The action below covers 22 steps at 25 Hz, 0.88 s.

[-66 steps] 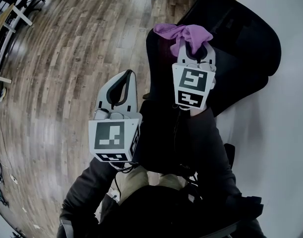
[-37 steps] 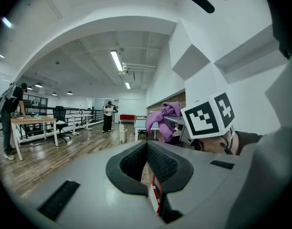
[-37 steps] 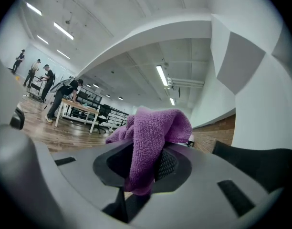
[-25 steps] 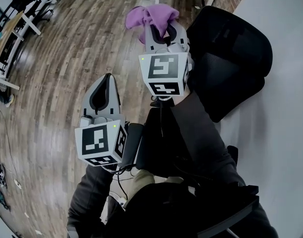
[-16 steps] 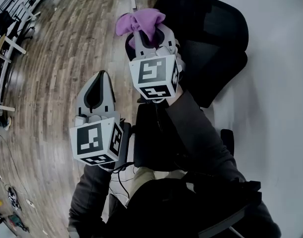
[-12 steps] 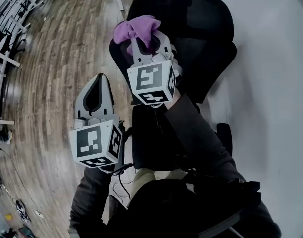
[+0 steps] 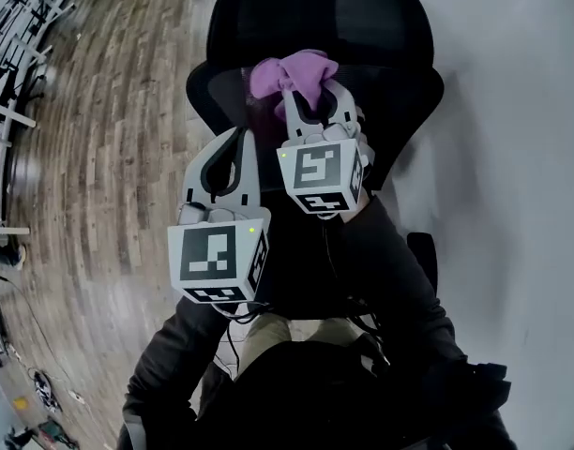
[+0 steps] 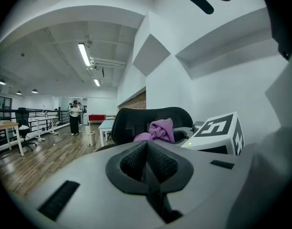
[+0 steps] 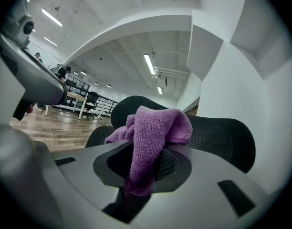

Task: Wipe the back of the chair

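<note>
A black mesh office chair (image 7: 362, 26) stands in front of me, its back (image 9: 217, 132) facing the grippers. My right gripper (image 7: 304, 90) is shut on a purple cloth (image 7: 292, 75), which bunches out of the jaws just short of the chair back; the cloth (image 9: 153, 132) fills the middle of the right gripper view. My left gripper (image 7: 234, 148) sits lower left of it, shut with nothing between its jaws. From the left gripper view the cloth (image 8: 158, 130) and chair back (image 8: 131, 120) show ahead.
A white wall (image 7: 512, 157) runs along the right, close to the chair. Wooden floor (image 7: 99, 157) spreads to the left, with desks (image 7: 1, 111) at the far left edge. A person (image 8: 74, 116) stands far off down the room.
The right gripper with the cloth swung left off the chair, then back in front of its backrest. The left gripper has come up and right, closer to it.
</note>
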Tool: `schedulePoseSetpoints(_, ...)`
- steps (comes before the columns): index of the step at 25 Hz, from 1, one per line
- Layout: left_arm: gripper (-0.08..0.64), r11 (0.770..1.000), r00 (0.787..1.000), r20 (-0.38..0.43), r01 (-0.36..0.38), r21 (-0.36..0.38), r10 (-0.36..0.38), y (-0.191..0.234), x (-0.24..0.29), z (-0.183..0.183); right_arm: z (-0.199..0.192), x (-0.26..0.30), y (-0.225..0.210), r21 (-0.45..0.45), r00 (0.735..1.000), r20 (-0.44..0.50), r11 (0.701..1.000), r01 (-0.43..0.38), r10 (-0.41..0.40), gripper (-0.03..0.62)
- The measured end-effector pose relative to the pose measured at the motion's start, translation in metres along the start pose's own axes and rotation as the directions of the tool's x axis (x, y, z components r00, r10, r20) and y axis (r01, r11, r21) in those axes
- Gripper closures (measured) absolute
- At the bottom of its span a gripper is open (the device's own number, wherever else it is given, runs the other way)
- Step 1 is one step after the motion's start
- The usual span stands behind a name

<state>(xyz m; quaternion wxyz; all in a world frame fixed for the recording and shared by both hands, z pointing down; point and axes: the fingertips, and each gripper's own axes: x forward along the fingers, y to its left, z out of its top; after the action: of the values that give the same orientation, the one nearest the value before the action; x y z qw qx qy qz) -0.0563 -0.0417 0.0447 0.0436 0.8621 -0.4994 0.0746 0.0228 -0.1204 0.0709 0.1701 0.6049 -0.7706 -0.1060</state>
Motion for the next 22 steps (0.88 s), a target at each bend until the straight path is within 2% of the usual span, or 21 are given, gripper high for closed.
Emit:
schedulePoseSetpoints(5,0.551,1.0,1.0,-0.015,-0.02,-0.002,0.02,0.026,0.009,-0.006,0.006,0.027,0.02,0.0,1.0,0.009,1.0,-0.029,0.029,0.511)
schedulePoseSetpoints(12,0.551,0.993,0.993,-0.03,-0.119,-0.013,0.118,0.091,-0.005,-0.021,0.027,0.072,0.086,-0.011,0.99,0.051,0.992,-0.129,0.129,0.511)
schedulePoseSetpoints(17,0.551,0.976,0.976,-0.054,-0.214,-0.038,0.212,0.14,-0.019,-0.041,0.032,0.103,0.129,-0.021,0.979,0.066,0.981,-0.192,0.193,0.511)
schedulePoseSetpoints(22,0.551,0.96,0.96,-0.078,-0.273,-0.058,0.269,0.173,-0.034,-0.061,0.023,0.129,0.158,-0.019,0.975,0.043,0.976,-0.219,0.22,0.51)
